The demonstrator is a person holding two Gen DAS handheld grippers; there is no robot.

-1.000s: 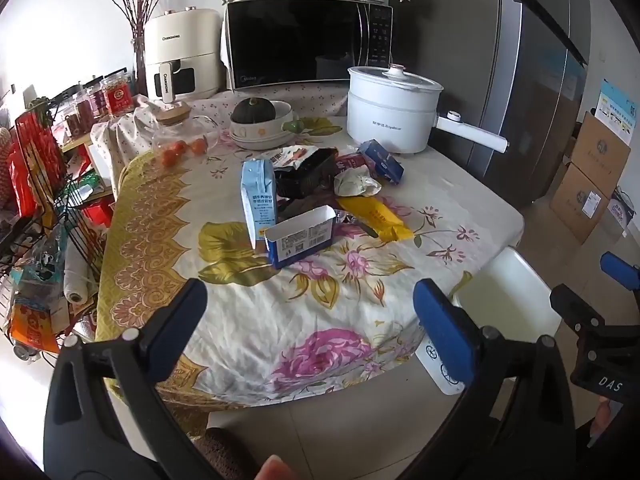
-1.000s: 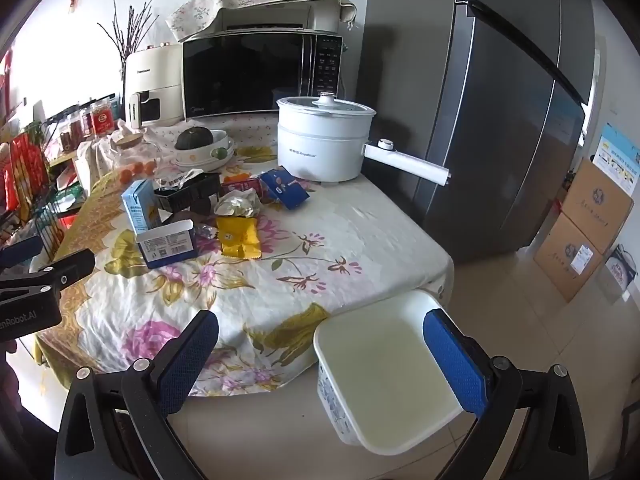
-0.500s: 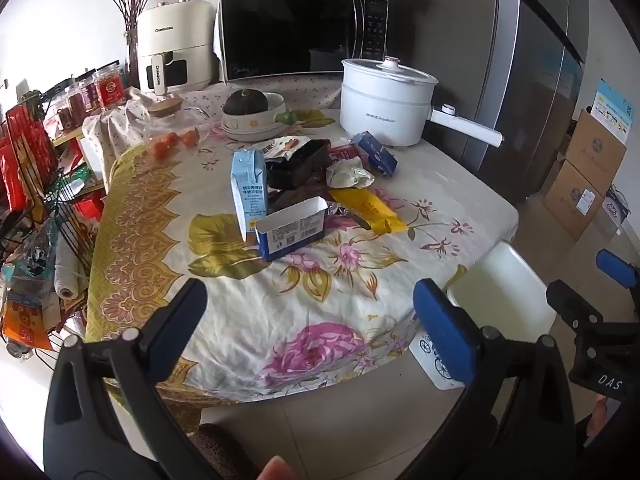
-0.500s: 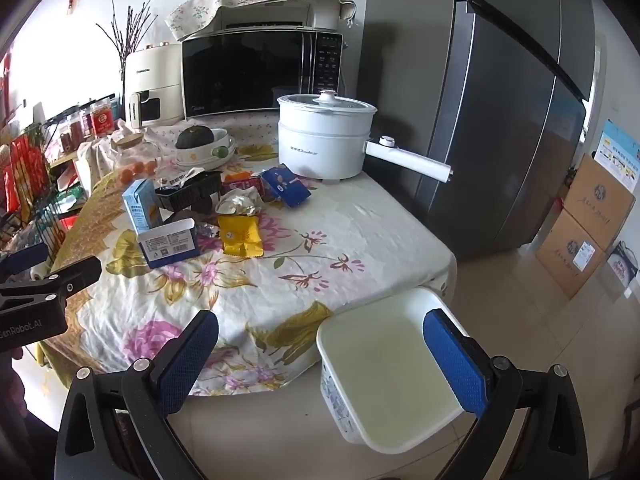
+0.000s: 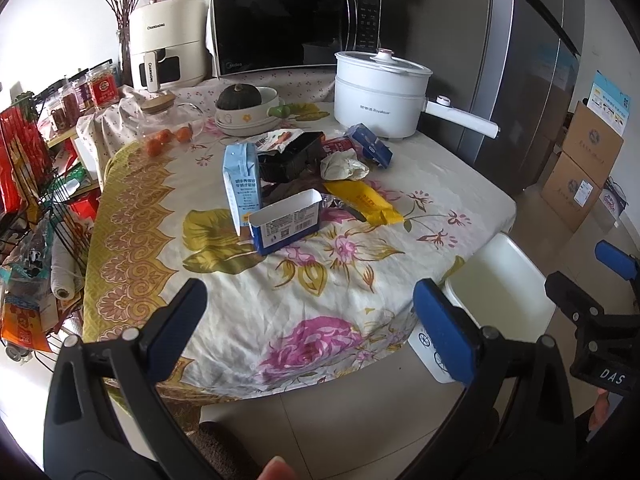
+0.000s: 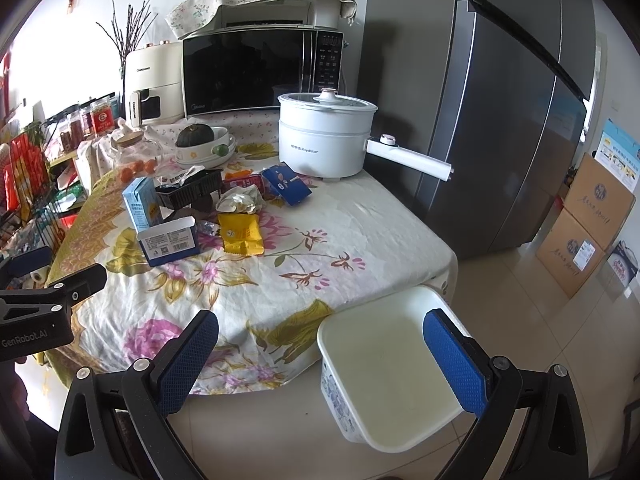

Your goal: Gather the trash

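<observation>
Two grippers hang short of the near table edge, both with fingers spread wide and nothing between them: the left gripper [image 5: 306,310] and the right gripper [image 6: 320,340].

Hazards, largest item first:
1. White bin [image 6: 390,364]: stands on the floor against the table's near corner, with nothing visible inside. Dropping an item from table height could miss its opening or tip it.
2. Floral tablecloth [image 6: 280,264]: hangs loose over the edge. A finger dragging across it could pull the whole pile.
3. White cooking pot [image 6: 326,136]: its long handle sticks out beside the trash. A wide sweep could strike it.
4. Trash cluster at mid-table: the milk carton [image 5: 242,184] stands upright and could topple onto the open blue box [image 5: 286,220] just in front; the yellow wrapper [image 5: 364,202] lies flat, so the fingers may slide over it.

Legible markings, largest first:
- Microwave [image 5: 294,28]: "Midea".
- Air fryer [image 5: 168,42]: "CHANGHONG".
- Pot: "Royalstar".
- Gripper bodies: "GenRobot.AI", "DAS".

Carton and box print is too small to read.
</observation>
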